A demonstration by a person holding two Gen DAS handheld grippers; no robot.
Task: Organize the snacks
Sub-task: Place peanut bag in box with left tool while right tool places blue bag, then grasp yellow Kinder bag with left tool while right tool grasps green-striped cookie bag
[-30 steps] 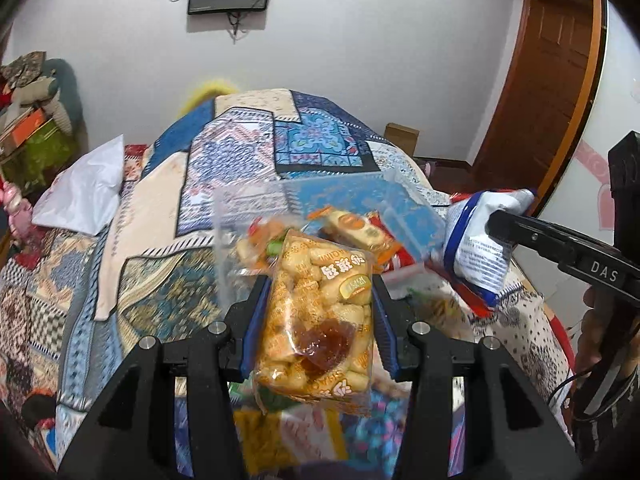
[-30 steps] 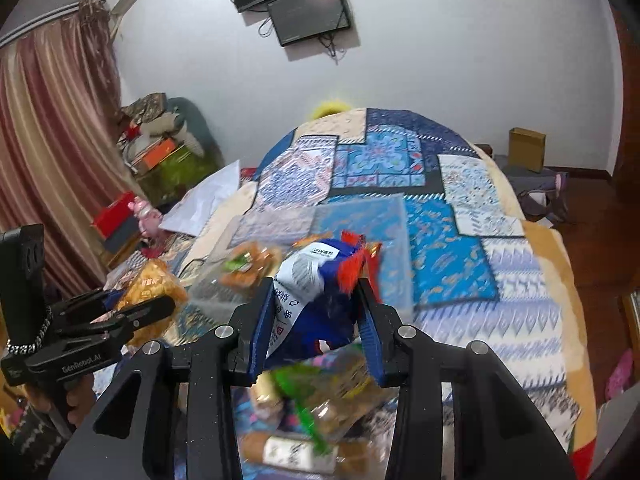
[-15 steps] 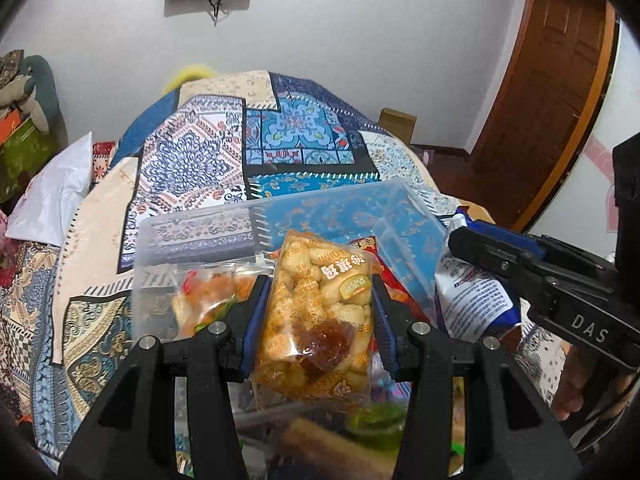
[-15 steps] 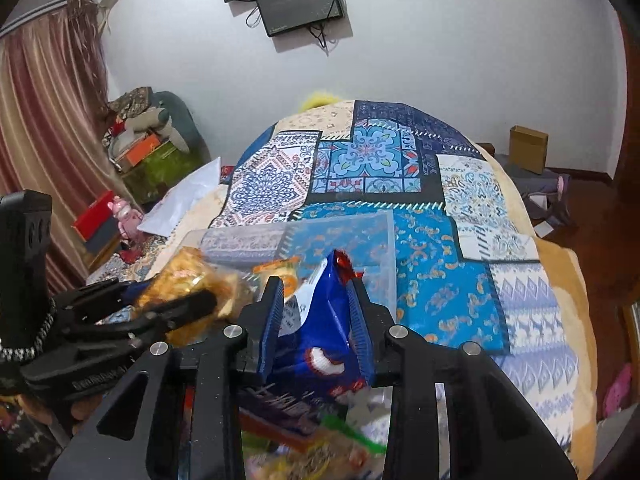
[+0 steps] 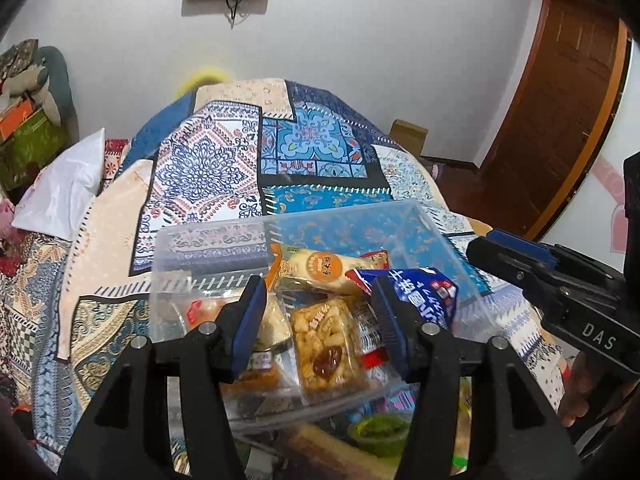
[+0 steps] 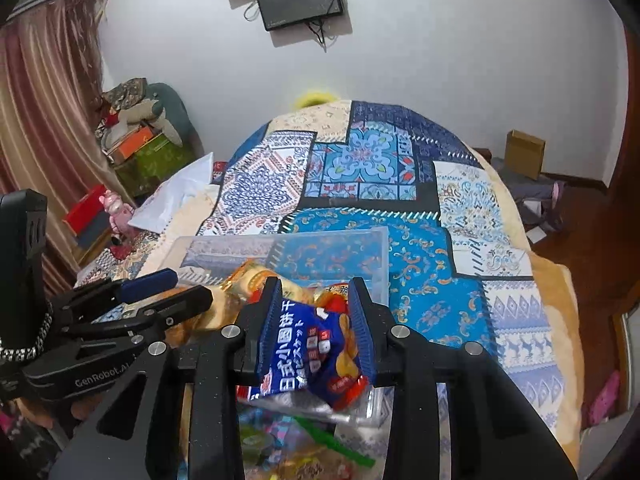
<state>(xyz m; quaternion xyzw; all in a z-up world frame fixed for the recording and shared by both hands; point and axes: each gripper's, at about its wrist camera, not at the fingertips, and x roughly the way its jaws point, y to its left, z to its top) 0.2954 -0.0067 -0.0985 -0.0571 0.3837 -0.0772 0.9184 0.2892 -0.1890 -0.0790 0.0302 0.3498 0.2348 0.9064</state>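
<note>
A clear plastic bin (image 5: 436,232) sits on the patchwork bed and holds several snack packs. My left gripper (image 5: 320,320) is open above it; the orange puffed-snack pack (image 5: 326,344) lies in the bin between the fingers, no longer pinched. A long biscuit pack (image 5: 316,266) lies behind it. My right gripper (image 6: 316,328) holds a blue biscuit bag (image 6: 316,356) over the bin's (image 6: 376,240) near right part. That bag also shows in the left wrist view (image 5: 424,292). The left gripper shows in the right wrist view (image 6: 168,292).
Loose snacks lie on the quilt in front of the bin (image 5: 376,432), also seen in the right wrist view (image 6: 304,448). A white pillow (image 5: 64,192) is at the left. A wooden door (image 5: 560,112) stands right. Boxes and toys (image 6: 136,140) are stacked far left.
The left gripper opened and let the orange snack pack drop into the bin. The right gripper brought the blue bag forward and down over the bin.
</note>
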